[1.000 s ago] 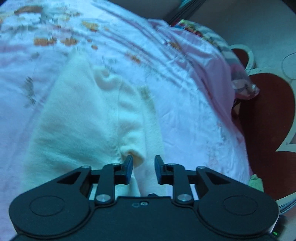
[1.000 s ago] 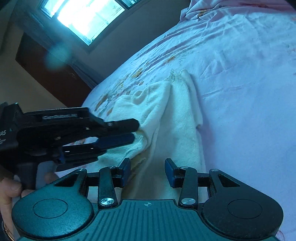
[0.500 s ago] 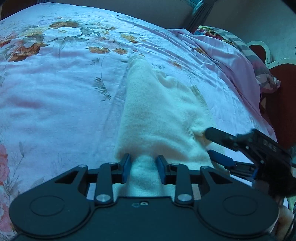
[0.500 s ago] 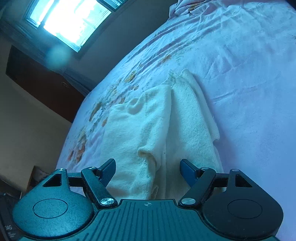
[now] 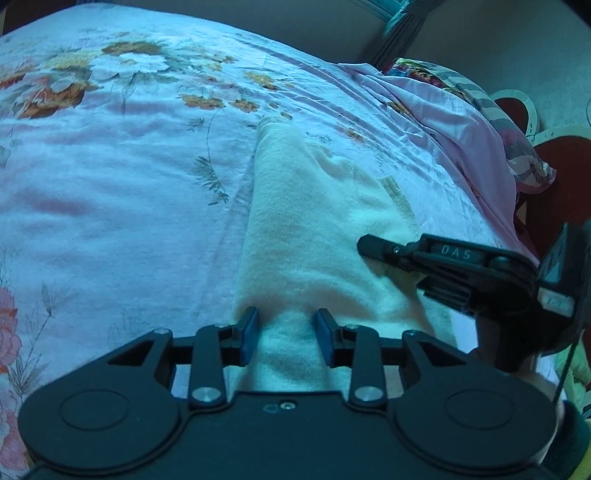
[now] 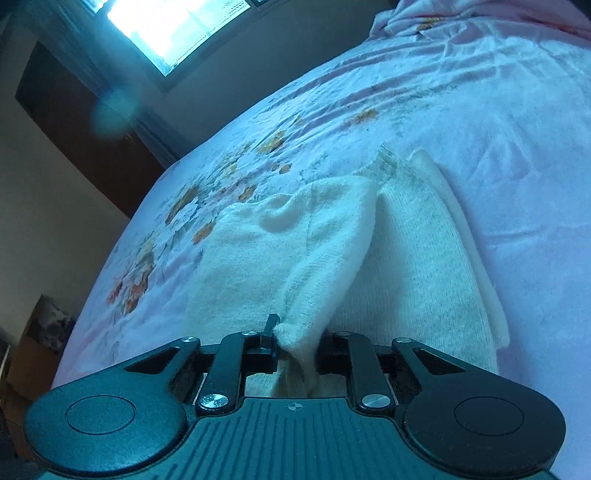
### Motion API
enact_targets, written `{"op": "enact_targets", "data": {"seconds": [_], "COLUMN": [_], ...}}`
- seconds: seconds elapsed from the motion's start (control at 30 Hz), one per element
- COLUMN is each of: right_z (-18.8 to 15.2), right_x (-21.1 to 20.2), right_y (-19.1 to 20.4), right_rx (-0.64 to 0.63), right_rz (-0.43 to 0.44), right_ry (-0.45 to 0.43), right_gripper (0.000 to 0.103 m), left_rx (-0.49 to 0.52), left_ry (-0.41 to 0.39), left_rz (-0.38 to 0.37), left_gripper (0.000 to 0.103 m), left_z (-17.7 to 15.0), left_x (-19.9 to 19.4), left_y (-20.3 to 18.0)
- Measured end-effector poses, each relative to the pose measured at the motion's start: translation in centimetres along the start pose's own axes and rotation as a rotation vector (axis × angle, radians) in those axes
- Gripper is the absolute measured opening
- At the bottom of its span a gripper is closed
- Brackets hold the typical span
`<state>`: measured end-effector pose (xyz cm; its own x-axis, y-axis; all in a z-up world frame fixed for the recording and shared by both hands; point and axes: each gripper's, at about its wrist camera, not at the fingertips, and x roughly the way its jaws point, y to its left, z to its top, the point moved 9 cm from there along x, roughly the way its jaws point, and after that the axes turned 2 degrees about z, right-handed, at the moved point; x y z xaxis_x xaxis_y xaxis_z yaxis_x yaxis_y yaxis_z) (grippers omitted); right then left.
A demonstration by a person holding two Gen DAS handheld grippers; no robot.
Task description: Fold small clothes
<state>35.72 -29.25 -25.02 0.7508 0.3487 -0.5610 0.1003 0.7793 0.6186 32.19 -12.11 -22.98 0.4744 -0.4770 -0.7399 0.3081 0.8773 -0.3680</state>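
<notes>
A small cream knit garment lies lengthwise on the pink floral bedsheet. My left gripper is part open with the garment's near edge bunched between its blue pads. My right gripper is shut on a folded corner of the garment and lifts it slightly off the layer beneath. The right gripper also shows in the left wrist view, resting on the garment's right side.
A rumpled pink sheet and a patterned pillow lie at the bed's far right edge. A red and white rug covers the floor beyond. A bright window and a dark door are behind the bed.
My right gripper has closed from wide open onto the garment's folded corner and moved further over the cloth. My left gripper has stayed at the garment's near edge.
</notes>
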Motion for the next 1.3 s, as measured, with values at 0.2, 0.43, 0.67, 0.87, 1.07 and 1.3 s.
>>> {"op": "enact_targets", "data": {"seconds": [0.2, 0.43, 0.67, 0.87, 1.07, 1.3], "right_z": [2.7, 1.0, -1.0, -5.1, -6.5, -5.9], "right_x": [-4.1, -2.2, -7.3, -10.2, -9.5, -11.3], "right_y": [1.5, -4.3, -3.5, -3.0, -2.3, -0.4], "right_rx": [-0.264, -0.185, -0.052, 0.025, -0.04, -0.257], "right_rz": [-0.11, -0.181, -0.076, -0.039, -0.103, -0.172], "right_ry": [-0.112, 0.067, 0.057, 0.096, 0.128, 0.061], "right_gripper": [0.015, 0.015, 0.033, 0.033, 0.033, 0.004], "left_rx": [0.048, 0.126, 0.143, 0.131, 0.145, 0.132], "left_ry": [-0.036, 0.025, 0.018, 0.023, 0.023, 0.021], "left_rz": [-0.075, -0.028, -0.046, -0.013, 0.013, -0.007], "left_gripper": [0.034, 0.037, 0.039, 0.039, 0.039, 0.039], "left_z": [0.6, -1.7, -1.8, -2.7, -3.0, -2.7], "left_x": [-0.2, 2.3, 0.1, -0.1, 0.1, 0.0], "left_y": [-3.3, -6.2, -6.2, -5.3, -5.5, -6.0]}}
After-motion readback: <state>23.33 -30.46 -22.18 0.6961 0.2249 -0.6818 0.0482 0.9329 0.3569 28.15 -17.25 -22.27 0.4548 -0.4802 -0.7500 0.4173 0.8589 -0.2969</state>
